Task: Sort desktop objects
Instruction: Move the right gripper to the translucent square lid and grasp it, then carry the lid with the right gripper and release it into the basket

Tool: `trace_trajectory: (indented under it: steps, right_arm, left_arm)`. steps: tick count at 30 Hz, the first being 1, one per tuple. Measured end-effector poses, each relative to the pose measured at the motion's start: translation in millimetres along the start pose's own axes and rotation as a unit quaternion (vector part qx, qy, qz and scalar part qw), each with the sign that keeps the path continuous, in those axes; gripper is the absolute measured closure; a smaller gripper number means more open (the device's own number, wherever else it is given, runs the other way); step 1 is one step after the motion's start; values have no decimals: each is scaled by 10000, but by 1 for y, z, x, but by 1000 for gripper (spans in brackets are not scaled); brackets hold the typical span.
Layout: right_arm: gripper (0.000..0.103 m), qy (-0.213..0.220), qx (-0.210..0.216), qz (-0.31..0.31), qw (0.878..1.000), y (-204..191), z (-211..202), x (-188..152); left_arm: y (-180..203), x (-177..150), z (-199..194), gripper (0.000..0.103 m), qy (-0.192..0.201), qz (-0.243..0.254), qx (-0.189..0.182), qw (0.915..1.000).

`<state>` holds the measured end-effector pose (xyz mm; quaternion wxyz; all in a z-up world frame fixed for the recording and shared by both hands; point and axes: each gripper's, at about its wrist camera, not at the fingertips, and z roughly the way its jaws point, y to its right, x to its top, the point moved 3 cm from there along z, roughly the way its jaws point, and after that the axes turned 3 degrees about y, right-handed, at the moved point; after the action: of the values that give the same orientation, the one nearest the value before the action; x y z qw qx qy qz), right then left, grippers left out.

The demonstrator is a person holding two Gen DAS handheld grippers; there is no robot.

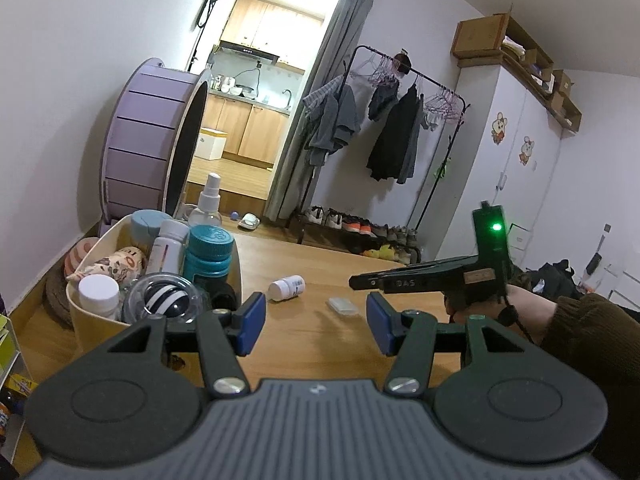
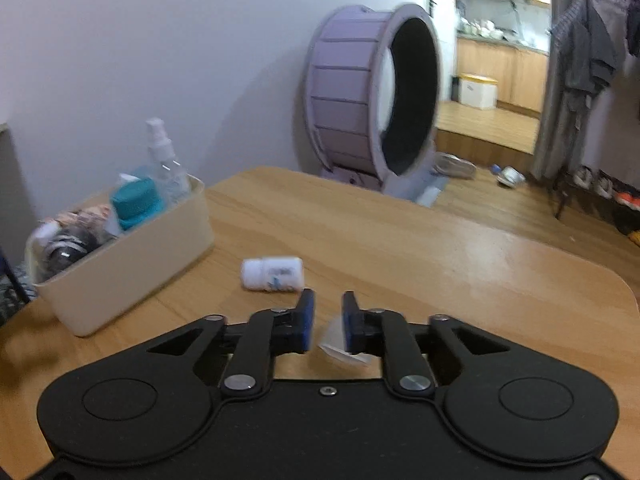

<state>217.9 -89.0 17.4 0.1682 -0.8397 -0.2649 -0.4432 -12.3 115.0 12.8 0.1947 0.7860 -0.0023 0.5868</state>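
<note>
On the wooden counter (image 1: 320,344), a white pill bottle (image 1: 286,287) is seen lying on its side at about two o'clock from the cream bin (image 1: 86,320). A small clear case (image 1: 343,305) lies near it. The left claw (image 1: 316,326) is held wide and empty. The right claw (image 2: 327,322) is narrowed, the clear case beneath its tips, not gripped.

Home interior: lived-in room.
Clothes rack (image 1: 404,120), row of shoes (image 1: 352,222), kitchen doorway (image 1: 256,80), purple cat wheel (image 2: 372,104), wardrobe (image 1: 516,152).
</note>
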Motion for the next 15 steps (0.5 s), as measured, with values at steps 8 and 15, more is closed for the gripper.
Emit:
trace_trajectory:
  steps: [8, 15]
  right_arm:
    - [48, -281, -266, 63, 9992, 9, 30, -15]
    - [75, -241, -246, 24, 9994, 8, 32, -17]
  left_arm:
    - [3, 0, 3, 49, -50, 46, -70, 10000]
    - [4, 0, 3, 49, -56, 57, -66, 9999]
